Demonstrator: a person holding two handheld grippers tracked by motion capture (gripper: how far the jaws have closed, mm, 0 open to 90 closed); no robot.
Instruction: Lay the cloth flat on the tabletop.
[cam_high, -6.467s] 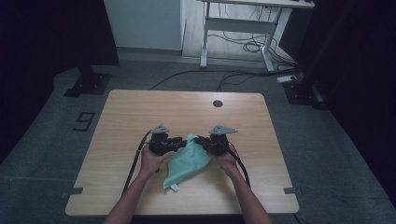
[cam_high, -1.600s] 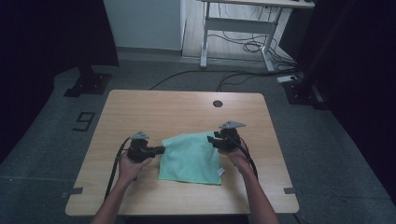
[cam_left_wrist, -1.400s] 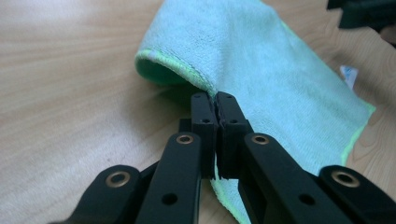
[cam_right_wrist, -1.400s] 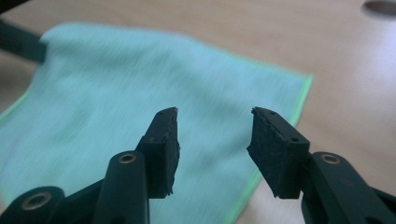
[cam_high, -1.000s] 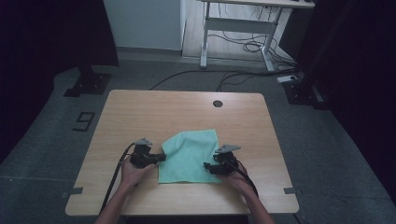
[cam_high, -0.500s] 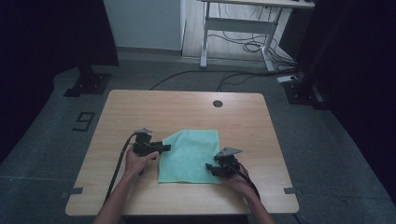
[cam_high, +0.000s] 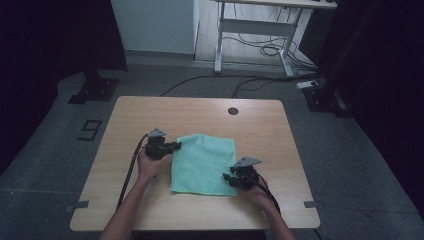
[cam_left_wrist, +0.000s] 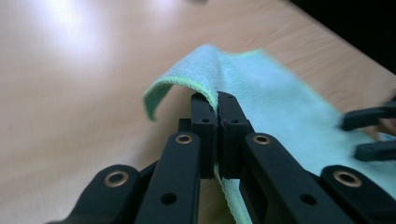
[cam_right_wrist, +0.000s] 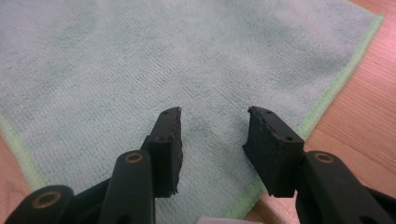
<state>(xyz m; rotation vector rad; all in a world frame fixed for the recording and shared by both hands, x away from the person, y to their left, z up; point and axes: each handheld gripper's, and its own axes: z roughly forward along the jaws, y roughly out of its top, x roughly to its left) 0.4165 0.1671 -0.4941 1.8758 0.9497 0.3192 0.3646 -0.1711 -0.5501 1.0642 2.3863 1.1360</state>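
Observation:
A light green cloth (cam_high: 202, 162) lies spread on the wooden table (cam_high: 150, 115). My left gripper (cam_high: 176, 145) is at its far left corner. In the left gripper view that gripper (cam_left_wrist: 218, 100) is shut on the cloth's (cam_left_wrist: 275, 88) edge, which arches up over the tips; its jaws have just been closing with the fabric between them. My right gripper (cam_high: 226, 178) hovers at the near right corner. In the right gripper view its jaws (cam_right_wrist: 214, 114) stand apart above the cloth (cam_right_wrist: 187, 56) and have just been closing, with nothing pinched. The right gripper (cam_left_wrist: 351, 137) also appears farther off in the left gripper view.
A round hole (cam_high: 233, 111) sits in the tabletop near its far edge. Beyond the table stands a white desk frame (cam_high: 260, 30) with cables on the floor. A "9" mark (cam_high: 90, 130) lies on the floor at the left.
My left gripper moved away from the person along the cloth's left edge and rose a little, now pinching the far left corner. The right gripper stayed at the near right corner, jaws narrower.

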